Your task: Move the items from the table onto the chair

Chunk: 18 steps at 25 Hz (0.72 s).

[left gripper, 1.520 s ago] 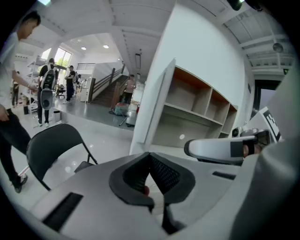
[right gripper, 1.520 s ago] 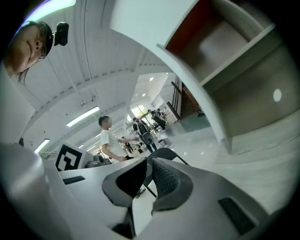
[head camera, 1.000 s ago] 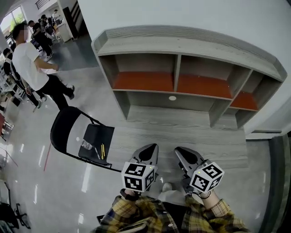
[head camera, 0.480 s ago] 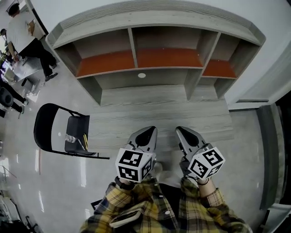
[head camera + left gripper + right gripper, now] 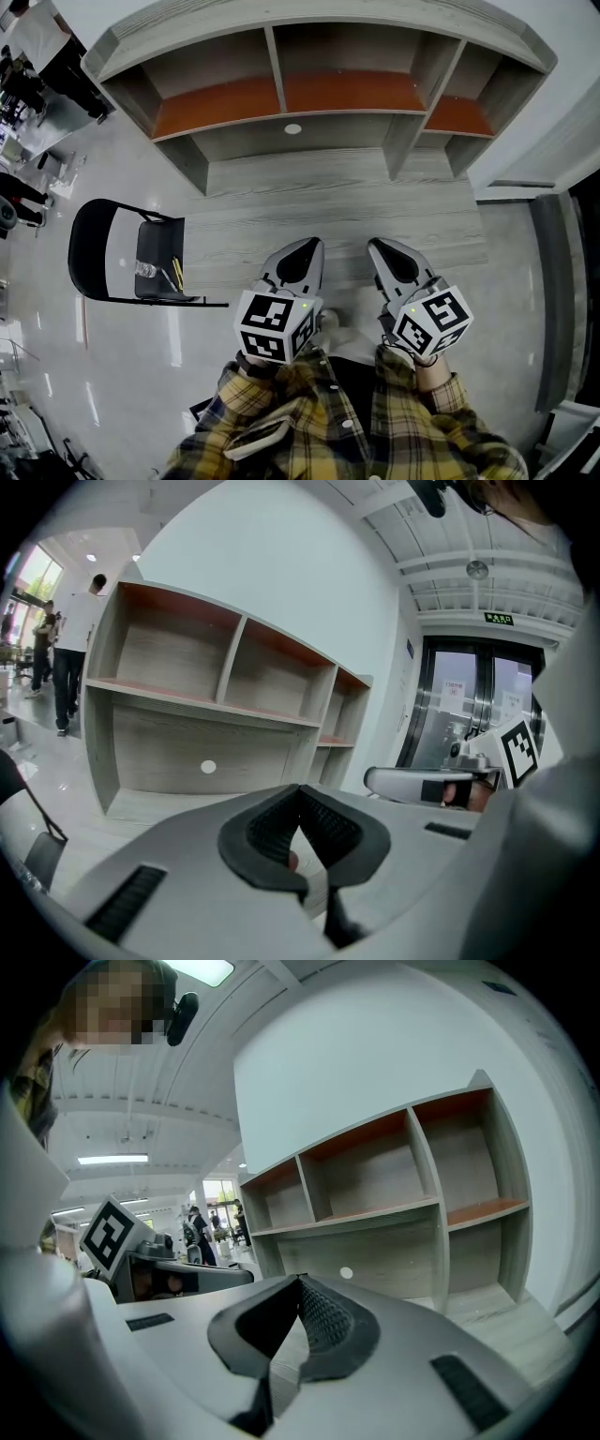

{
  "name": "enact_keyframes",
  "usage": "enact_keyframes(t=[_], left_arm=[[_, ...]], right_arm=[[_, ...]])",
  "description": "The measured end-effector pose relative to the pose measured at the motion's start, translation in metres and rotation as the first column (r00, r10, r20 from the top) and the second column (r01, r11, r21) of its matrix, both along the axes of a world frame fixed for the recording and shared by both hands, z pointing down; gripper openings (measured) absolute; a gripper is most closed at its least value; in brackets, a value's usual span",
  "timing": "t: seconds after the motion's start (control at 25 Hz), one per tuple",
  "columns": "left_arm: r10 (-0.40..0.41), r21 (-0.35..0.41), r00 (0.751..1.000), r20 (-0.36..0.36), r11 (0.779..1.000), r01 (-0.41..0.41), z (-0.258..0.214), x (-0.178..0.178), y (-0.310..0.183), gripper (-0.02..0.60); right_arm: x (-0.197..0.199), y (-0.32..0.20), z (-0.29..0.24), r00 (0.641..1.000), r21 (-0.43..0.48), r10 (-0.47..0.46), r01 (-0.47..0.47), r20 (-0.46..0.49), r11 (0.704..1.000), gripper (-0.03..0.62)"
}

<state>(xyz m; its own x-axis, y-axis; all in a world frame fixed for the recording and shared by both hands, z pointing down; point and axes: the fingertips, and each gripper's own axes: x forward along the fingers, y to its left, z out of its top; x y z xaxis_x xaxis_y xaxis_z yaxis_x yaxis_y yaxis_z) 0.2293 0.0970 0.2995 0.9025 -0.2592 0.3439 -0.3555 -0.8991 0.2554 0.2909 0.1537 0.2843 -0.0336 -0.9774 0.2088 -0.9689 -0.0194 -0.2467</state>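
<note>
the pale wood-grain desk (image 5: 337, 202) is the largest thing here, with an open shelf unit (image 5: 281, 94) with orange-brown boards standing along its far side. the desk top shows bare wood in the head view.

off the left end of the desk stands a black folding chair (image 5: 94, 253) on the glossy floor. to the right of the desk, in the left gripper view, a glass door has a small green sign (image 5: 498, 619) above it, too small to read.

at the near edge of the desk, side by side and apart, the left gripper (image 5: 314, 244) and the right gripper (image 5: 378, 246) point toward the shelves. each carries a cube with black-and-white square patterns, held by hands in yellow plaid sleeves. the left gripper's (image 5: 300, 791) jaws are clenched tip to tip with nothing in them, and the right gripper's (image 5: 300, 1282) are clenched and empty too.

the task's things lie on the chair seat, left of the desk: a clear crinkled item (image 5: 145, 270) and, just beside it, a thin yellow stick (image 5: 177, 273).
</note>
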Motion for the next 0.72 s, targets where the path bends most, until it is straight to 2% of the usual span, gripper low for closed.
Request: enact_keyframes(t=[0.32,0.72], left_arm=[[-0.032,0.004,0.999,0.003,0.999,0.032,0.001,-0.010,-0.017,0.003],[-0.032,-0.006,0.999,0.020,0.999,0.032,0.007,-0.018,-0.025,0.003]], right_arm=[[-0.012,-0.016,0.005,0.999,-0.024,-0.051,0.052,0.009,0.998,0.017],[-0.021,-0.024,0.013,0.996,-0.040,-0.079,0.081,0.045,0.996,0.017]])
